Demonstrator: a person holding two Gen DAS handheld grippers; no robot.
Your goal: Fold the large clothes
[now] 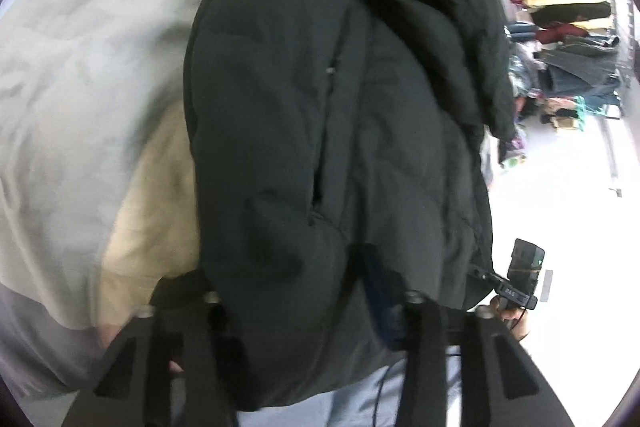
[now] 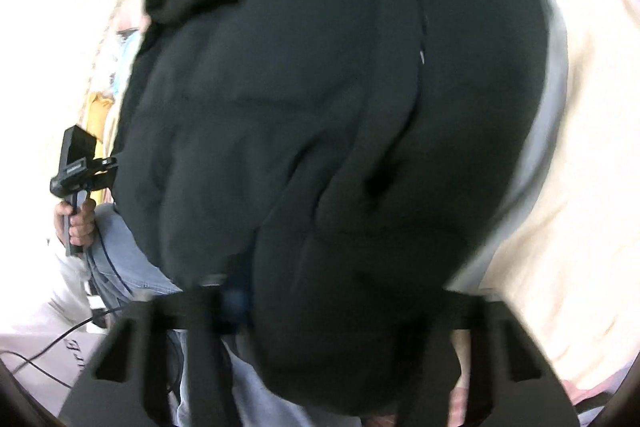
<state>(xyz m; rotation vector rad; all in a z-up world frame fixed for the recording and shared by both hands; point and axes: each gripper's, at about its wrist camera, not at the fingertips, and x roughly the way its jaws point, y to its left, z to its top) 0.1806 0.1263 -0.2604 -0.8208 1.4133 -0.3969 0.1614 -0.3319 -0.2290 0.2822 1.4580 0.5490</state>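
Note:
A large black padded jacket (image 1: 320,107) fills the left wrist view, bunched and hanging over the left gripper (image 1: 312,303). Its fingers (image 1: 420,315) stand on either side of the fabric's lower edge, closed on it. The same jacket (image 2: 340,127) fills the right wrist view, blurred. The right gripper (image 2: 328,307) is buried under the fabric, fingers (image 2: 204,299) around a thick fold. The right gripper's body shows at the jacket's right edge in the left view (image 1: 524,275); the left gripper's body shows at left in the right view (image 2: 80,167).
A pale wrinkled sheet (image 1: 80,67) covers the surface at left, with a cream garment (image 1: 160,207) beside the jacket. Stacked and hanging clothes (image 1: 568,27) stand at the far right. The person's jeans (image 2: 132,259) and cables (image 2: 60,339) are near.

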